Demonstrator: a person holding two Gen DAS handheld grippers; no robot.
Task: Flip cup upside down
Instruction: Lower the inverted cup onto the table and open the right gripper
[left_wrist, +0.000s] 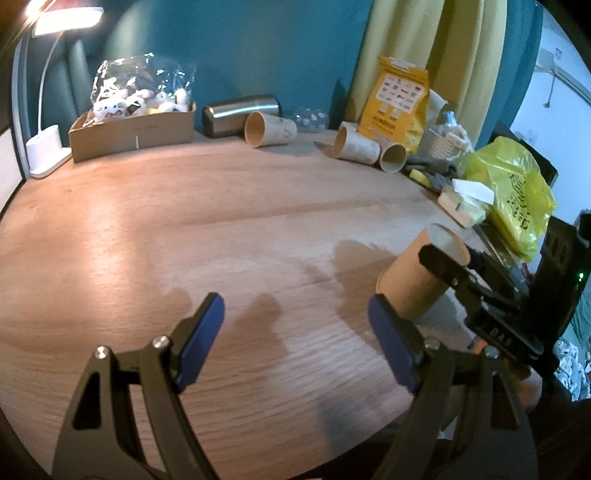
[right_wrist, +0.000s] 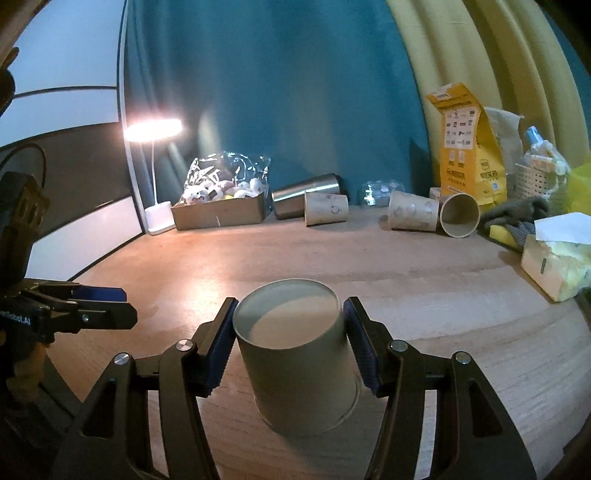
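Cup sits mouth-down on the table, rolled rim at the bottom, recessed base facing up. By the look of it the flip itself is done; what remains is letting go cleanly.

Right gripper brackets the cup near its top, one blue pad on each side. Pads look to be touching or just beside the wall (contact not certain from this angle; the left wrist view shows a finger across the cup but no more). Cannot say whether it is gripping or just released.

Left gripper hovers over bare table left of the cup, jaws wide, holding nothing.

Notes for the release:
- Check the rim is flat on the wood all round before opening.
- Open both pads evenly so neither drags the light paper wall sideways.
- Back straight out along the fingers, no lift until clear.
- Keep the left gripper out of the way; it isn't needed.
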